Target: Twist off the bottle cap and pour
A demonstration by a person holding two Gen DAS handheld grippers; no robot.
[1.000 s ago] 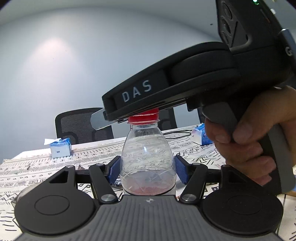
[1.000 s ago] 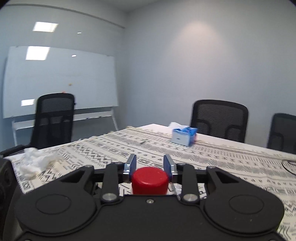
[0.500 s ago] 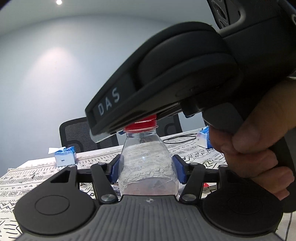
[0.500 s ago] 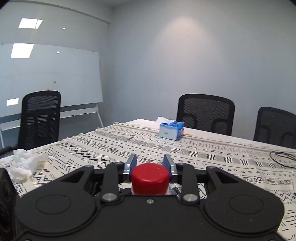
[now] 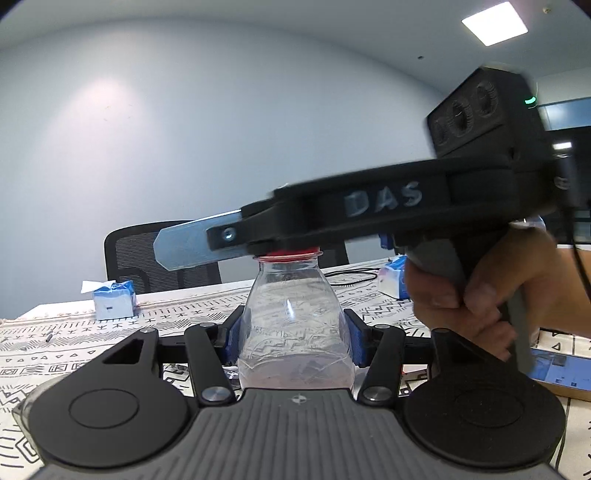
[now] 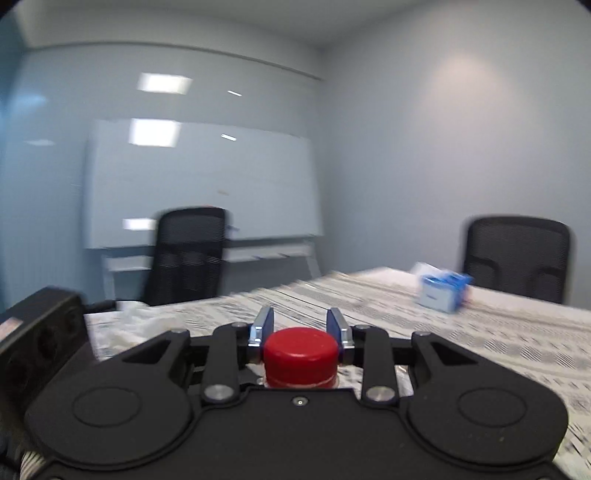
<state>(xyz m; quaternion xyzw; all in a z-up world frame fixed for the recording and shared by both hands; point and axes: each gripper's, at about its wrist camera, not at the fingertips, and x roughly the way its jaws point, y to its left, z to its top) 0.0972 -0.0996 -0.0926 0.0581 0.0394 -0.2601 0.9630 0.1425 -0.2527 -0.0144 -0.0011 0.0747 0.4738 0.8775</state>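
Blue padded fingers (image 5: 354, 341) gripping clear ribbed bottle (image 5: 295, 332), smooth red cap (image 6: 300, 349)

An office meeting room: a whiteboard (image 6: 199, 184) on a stand against pale blue walls, black mesh chairs (image 6: 517, 254) around a long desk (image 6: 480, 325) (covered with a patterned cloth), tissue boxes (image 6: 441, 291) on it, and ceiling light panels (image 5: 494, 23).

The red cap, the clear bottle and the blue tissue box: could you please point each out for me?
red cap (image 6: 300, 345): right wrist view, on its flat top.
clear bottle (image 5: 293, 317): left wrist view, on its front wall.
blue tissue box (image 5: 112, 304): left wrist view, on its front face.
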